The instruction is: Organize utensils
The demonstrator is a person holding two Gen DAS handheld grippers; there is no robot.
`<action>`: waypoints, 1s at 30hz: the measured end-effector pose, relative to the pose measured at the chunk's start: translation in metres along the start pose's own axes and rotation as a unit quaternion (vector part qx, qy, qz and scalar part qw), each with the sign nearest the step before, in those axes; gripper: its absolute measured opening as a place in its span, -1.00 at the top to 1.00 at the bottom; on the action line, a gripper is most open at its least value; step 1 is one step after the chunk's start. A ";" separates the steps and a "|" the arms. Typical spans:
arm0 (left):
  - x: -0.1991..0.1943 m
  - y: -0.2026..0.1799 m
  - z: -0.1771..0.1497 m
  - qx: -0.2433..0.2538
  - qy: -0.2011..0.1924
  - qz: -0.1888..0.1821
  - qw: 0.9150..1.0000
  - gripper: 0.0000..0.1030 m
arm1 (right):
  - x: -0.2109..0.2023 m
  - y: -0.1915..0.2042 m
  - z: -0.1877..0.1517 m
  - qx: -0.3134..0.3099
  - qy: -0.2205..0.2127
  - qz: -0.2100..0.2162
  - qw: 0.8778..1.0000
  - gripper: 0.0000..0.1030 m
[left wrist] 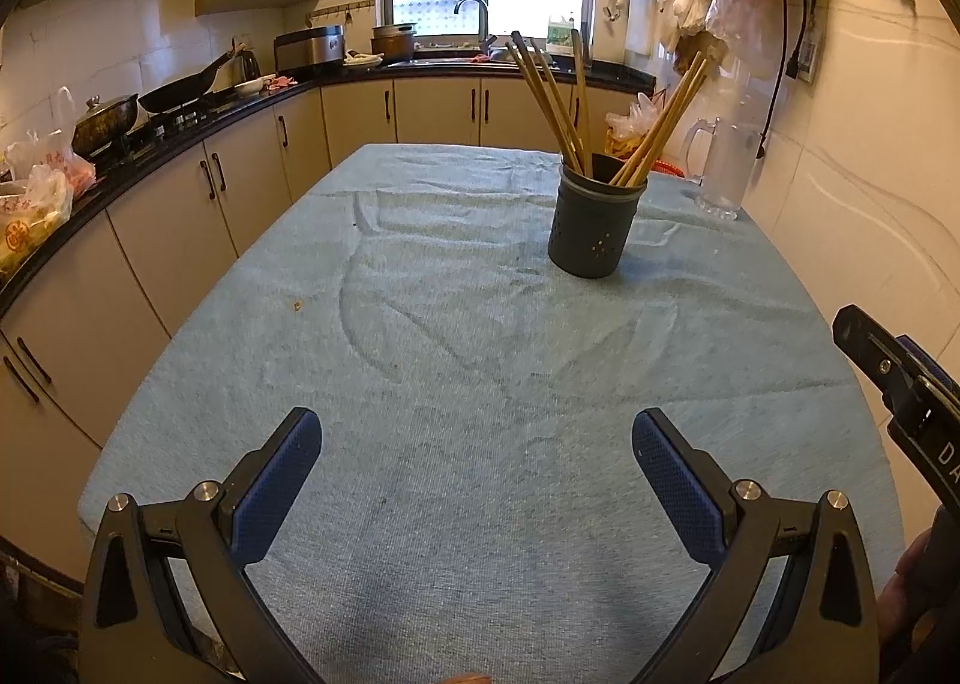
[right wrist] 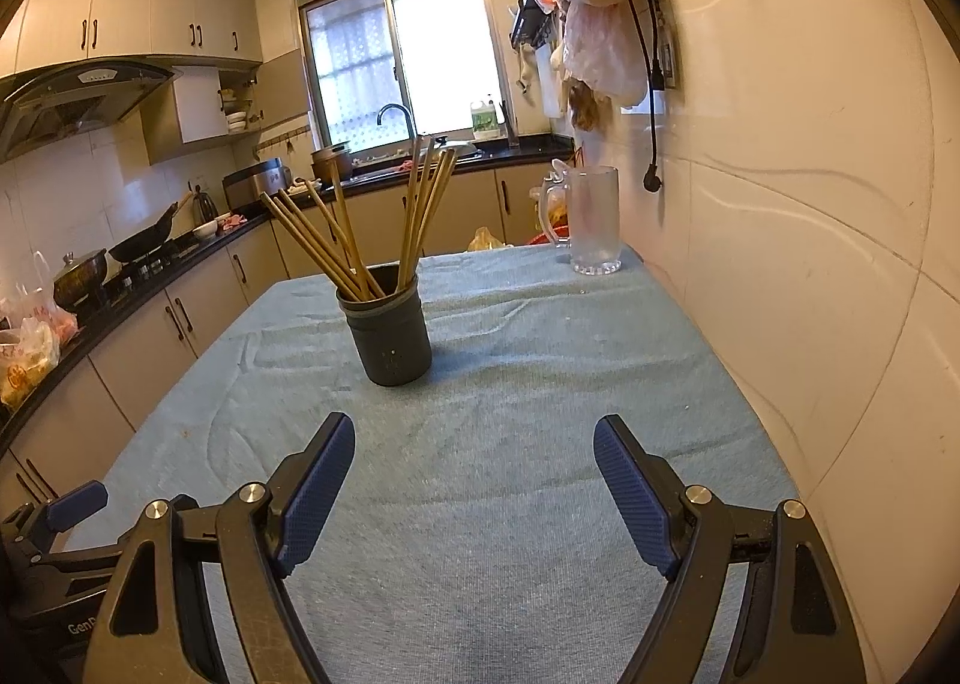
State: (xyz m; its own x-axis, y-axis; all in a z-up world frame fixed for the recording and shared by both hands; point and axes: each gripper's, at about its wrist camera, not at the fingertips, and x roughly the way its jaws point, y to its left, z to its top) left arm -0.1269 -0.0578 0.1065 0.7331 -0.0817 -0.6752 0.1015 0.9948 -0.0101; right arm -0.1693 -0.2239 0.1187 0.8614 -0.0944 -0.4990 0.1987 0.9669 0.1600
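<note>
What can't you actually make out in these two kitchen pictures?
- Lower ends of the chopsticks: both views, hidden inside the dark holder.
- Right gripper: in the left view only one finger shows, cut off by the right edge.
- Green bottle label by the window: too small to read.

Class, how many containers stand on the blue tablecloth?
2: a dark grey cylindrical holder of wooden chopsticks near the cloth's middle, and a clear glass handled mug at the far corner by the wall. None seems hidden.
</note>
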 end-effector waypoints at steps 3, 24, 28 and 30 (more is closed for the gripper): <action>0.003 0.000 -0.001 -0.001 0.004 0.000 1.000 -1.00 | 0.003 0.001 -0.001 -0.001 0.004 0.000 1.000 -0.67; 0.031 0.000 -0.005 0.005 0.040 0.006 0.999 -1.00 | 0.025 0.000 -0.009 0.001 0.027 -0.004 1.000 -0.67; 0.036 0.000 -0.005 0.005 0.046 0.005 0.999 -1.00 | 0.030 0.000 -0.010 0.002 0.032 -0.006 0.999 -0.67; 0.039 -0.001 -0.006 0.005 0.047 0.005 0.999 -1.00 | 0.033 0.000 -0.010 0.002 0.035 -0.006 0.999 -0.67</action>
State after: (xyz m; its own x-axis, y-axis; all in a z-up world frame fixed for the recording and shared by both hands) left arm -0.1023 -0.0617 0.0763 0.6671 -0.0653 -0.7421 0.1023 0.9947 0.0043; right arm -0.1457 -0.2249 0.0934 0.8242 -0.0893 -0.5592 0.2113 0.9646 0.1575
